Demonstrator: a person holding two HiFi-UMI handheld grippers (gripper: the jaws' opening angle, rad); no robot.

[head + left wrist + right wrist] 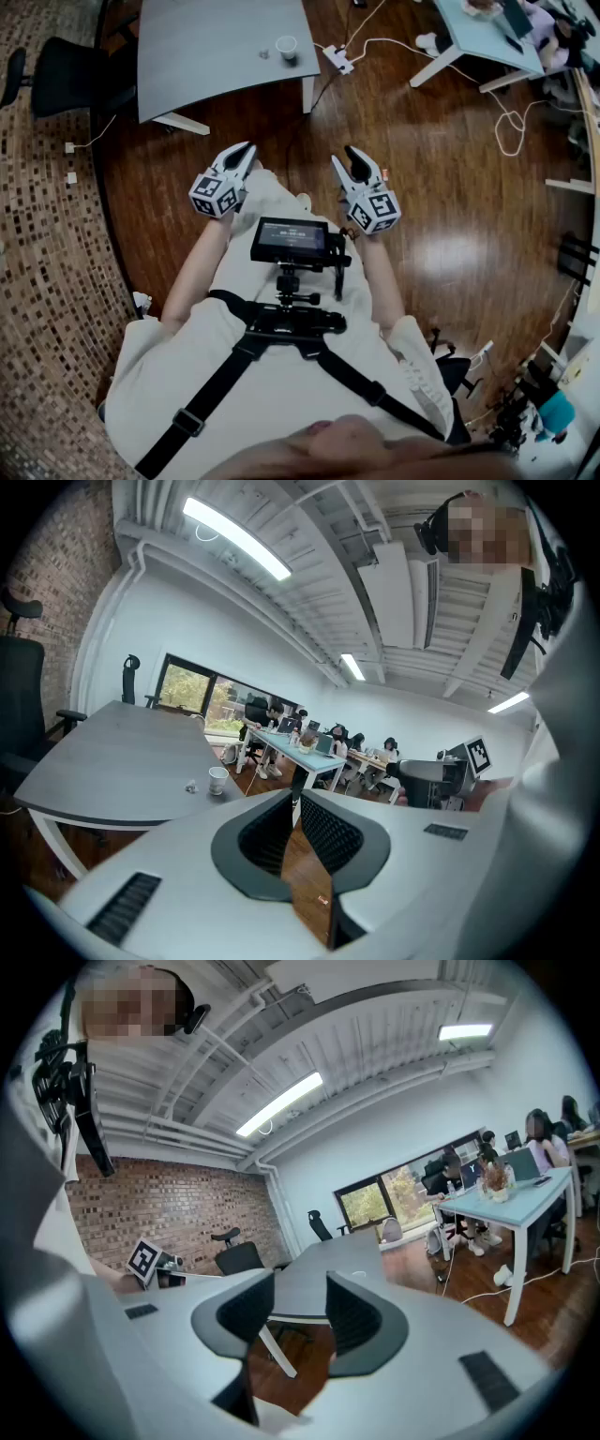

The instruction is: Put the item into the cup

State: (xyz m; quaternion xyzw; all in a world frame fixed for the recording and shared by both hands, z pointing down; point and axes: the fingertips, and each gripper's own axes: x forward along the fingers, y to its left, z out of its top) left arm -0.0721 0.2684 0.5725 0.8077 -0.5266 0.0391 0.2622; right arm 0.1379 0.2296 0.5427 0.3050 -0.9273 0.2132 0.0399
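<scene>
A white paper cup (287, 47) stands near the front edge of the grey table (206, 47), far ahead of me. A small crumpled item (264, 53) lies just left of it. The left gripper view shows the same cup (217, 779) and item (190, 787) on the table (112, 761), well beyond the jaws. My left gripper (246, 150) is held in the air above the wood floor, its tips (295, 795) together with nothing between them. My right gripper (364, 161) hangs level beside it, and its jaws (300, 1302) stand apart and empty.
A black office chair (56, 75) stands left of the grey table. A power strip with white cables (337, 58) lies on the floor by the table's right leg. A light-blue desk (478, 37) is at the back right, with people seated there (309, 742). A monitor (289, 242) rides on my chest.
</scene>
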